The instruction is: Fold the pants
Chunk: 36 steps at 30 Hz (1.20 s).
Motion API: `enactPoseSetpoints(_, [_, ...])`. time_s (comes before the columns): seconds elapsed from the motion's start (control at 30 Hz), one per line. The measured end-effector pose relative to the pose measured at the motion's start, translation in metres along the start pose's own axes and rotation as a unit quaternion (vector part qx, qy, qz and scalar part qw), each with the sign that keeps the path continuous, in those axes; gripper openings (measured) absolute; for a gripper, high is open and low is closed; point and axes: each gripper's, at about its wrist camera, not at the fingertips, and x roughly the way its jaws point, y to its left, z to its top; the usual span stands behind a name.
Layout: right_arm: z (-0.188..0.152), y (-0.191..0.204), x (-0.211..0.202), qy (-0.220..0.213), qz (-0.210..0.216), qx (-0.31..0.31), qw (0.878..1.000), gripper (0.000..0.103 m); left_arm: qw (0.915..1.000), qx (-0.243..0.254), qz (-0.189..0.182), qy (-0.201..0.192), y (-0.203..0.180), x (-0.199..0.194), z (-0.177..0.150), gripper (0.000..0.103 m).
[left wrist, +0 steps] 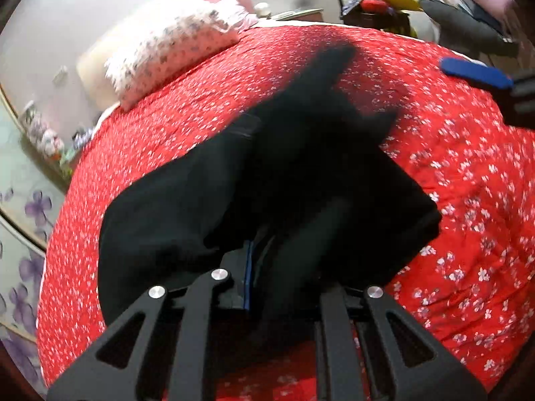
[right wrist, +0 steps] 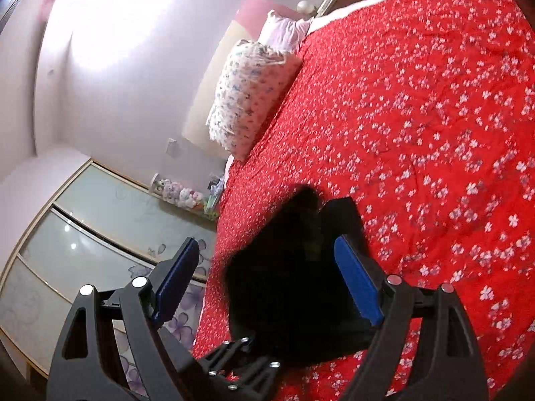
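The pants (left wrist: 267,180) are spread on the bed (left wrist: 451,173), below the pillow (left wrist: 174,46) and nearer the foot, already doubled into a thick dark bundle with one narrow end pointing up the bed away from the pillow's corner. A fold of the black cloth is clenched in the left tool (left wrist: 249,267); its blue pad is pressed shut against the fabric, and the cloth is draped over both fingers, which suggests the layer is being carried across to make the next fold. The right tool (right wrist: 267,277) is released: its blue pads (right wrist: 359,284) are spread wide, and it is held above the bundle, on the side away from the pillow, touching nothing as far as can be seen. It is probably kept clear so the lifted layer can be laid down, and then smoothed or pinned. The task is judged partly done.
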Motion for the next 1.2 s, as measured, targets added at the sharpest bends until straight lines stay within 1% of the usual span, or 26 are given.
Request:
enactPoseSetpoints(0.07, [0.000, 0.000, 0.003, 0.003, 0.000, 0.000, 1.000, 0.085, 0.9998, 0.013, 0.014, 0.002, -0.008, 0.002, -0.002, 0.012])
enactPoseSetpoints(0.1, [0.000, -0.001, 0.003, 0.005, -0.001, 0.000, 1.000, 0.085, 0.9998, 0.011, 0.015, 0.000, -0.009, 0.003, -0.003, 0.012])
enactPoseSetpoints(0.17, [0.000, -0.003, 0.005, 0.008, -0.002, 0.003, 1.000, 0.085, 0.9996, -0.026, -0.006, 0.002, 0.001, 0.005, -0.001, 0.012])
enactPoseSetpoints(0.2, [-0.001, -0.004, 0.005, 0.010, -0.002, 0.006, 1.000, 0.085, 0.9983, -0.056, -0.016, -0.001, 0.009, 0.004, 0.000, 0.012])
enactPoseSetpoints(0.23, [-0.001, -0.004, 0.005, 0.012, -0.001, 0.006, 1.000, 0.085, 0.9977, -0.066, -0.017, -0.004, 0.011, 0.004, 0.002, 0.012])
enactPoseSetpoints(0.27, [-0.001, -0.004, 0.007, 0.015, -0.001, 0.005, 1.000, 0.085, 0.9980, -0.062, -0.013, -0.006, 0.009, 0.004, 0.001, 0.013])
enactPoseSetpoints(0.37, [-0.003, -0.002, 0.010, 0.021, 0.000, -0.003, 1.000, 0.085, 1.0000, 0.001, 0.008, 0.003, -0.014, 0.010, -0.008, 0.017])
enactPoseSetpoints(0.43, [-0.004, 0.000, 0.012, 0.024, 0.006, -0.007, 1.000, 0.085, 0.9991, 0.031, 0.027, -0.007, -0.026, 0.010, -0.014, 0.017])
enactPoseSetpoints(0.5, [-0.006, 0.004, 0.015, 0.032, 0.013, -0.015, 0.999, 0.085, 0.9991, 0.031, 0.027, -0.011, -0.026, 0.010, -0.016, 0.018])
enactPoseSetpoints(0.57, [-0.009, 0.009, 0.019, 0.042, 0.019, -0.027, 0.999, 0.085, 0.9998, 0.014, 0.012, -0.009, -0.019, 0.010, -0.015, 0.018])
enactPoseSetpoints(0.6, [-0.011, 0.011, 0.021, 0.046, 0.023, -0.033, 0.998, 0.085, 0.9999, 0.013, 0.007, -0.008, -0.018, 0.009, -0.015, 0.018])
enactPoseSetpoints(0.67, [-0.013, 0.015, 0.024, 0.053, 0.035, -0.042, 0.997, 0.085, 0.9997, 0.020, 0.004, -0.012, -0.018, 0.007, -0.017, 0.020])
enactPoseSetpoints(0.7, [-0.013, 0.017, 0.024, 0.055, 0.045, -0.044, 0.997, 0.085, 0.9993, 0.031, 0.006, -0.018, -0.021, 0.006, -0.019, 0.021])
enactPoseSetpoints(0.73, [-0.014, 0.019, 0.025, 0.058, 0.055, -0.047, 0.996, 0.085, 0.9988, 0.041, 0.010, -0.024, -0.024, 0.003, -0.022, 0.024])
enactPoseSetpoints(0.77, [-0.015, 0.022, 0.027, 0.066, 0.069, -0.051, 0.994, 0.085, 0.9984, 0.046, 0.012, -0.029, -0.027, 0.000, -0.024, 0.029])
enactPoseSetpoints(0.8, [-0.016, 0.024, 0.029, 0.073, 0.073, -0.055, 0.993, 0.085, 0.9979, 0.052, 0.013, -0.037, -0.031, -0.005, -0.028, 0.034])
enactPoseSetpoints(0.87, [-0.019, 0.028, 0.033, 0.091, 0.072, -0.069, 0.991, 0.087, 0.9956, 0.069, 0.005, -0.063, -0.037, -0.017, -0.035, 0.054])
enactPoseSetpoints(0.9, [-0.021, 0.029, 0.036, 0.100, 0.067, -0.075, 0.990, 0.087, 0.9946, 0.076, 0.002, -0.071, -0.038, -0.021, -0.037, 0.060])
enactPoseSetpoints(0.93, [-0.024, 0.031, 0.039, 0.114, 0.063, -0.082, 0.988, 0.087, 0.9929, 0.087, -0.005, -0.081, -0.041, -0.030, -0.044, 0.069])
enactPoseSetpoints(1.0, [-0.027, 0.031, 0.043, 0.128, 0.061, -0.082, 0.987, 0.087, 0.9913, 0.092, -0.018, -0.092, -0.042, -0.041, -0.053, 0.070])
enactPoseSetpoints(1.03, [-0.027, 0.030, 0.043, 0.131, 0.062, -0.080, 0.986, 0.087, 0.9919, 0.080, -0.034, -0.093, -0.035, -0.048, -0.057, 0.071])
enactPoseSetpoints(1.07, [-0.027, 0.029, 0.044, 0.135, 0.064, -0.074, 0.986, 0.087, 0.9928, 0.055, -0.052, -0.093, -0.023, -0.051, -0.058, 0.074])
enactPoseSetpoints(1.1, [-0.028, 0.027, 0.046, 0.140, 0.066, -0.067, 0.986, 0.087, 0.9933, 0.025, -0.066, -0.092, -0.010, -0.053, -0.058, 0.077])
enactPoseSetpoints(1.13, [-0.029, 0.026, 0.047, 0.143, 0.067, -0.065, 0.985, 0.087, 0.9916, -0.024, -0.089, -0.091, 0.012, -0.054, -0.056, 0.082])
enactPoseSetpoints(1.17, [-0.031, 0.027, 0.049, 0.149, 0.065, -0.065, 0.985, 0.087, 0.9855, -0.090, -0.113, -0.089, 0.041, -0.051, -0.054, 0.087])
enactPoseSetpoints(1.2, [-0.032, 0.028, 0.052, 0.154, 0.060, -0.070, 0.984, 0.087, 0.9783, -0.140, -0.124, -0.088, 0.064, -0.048, -0.054, 0.088])
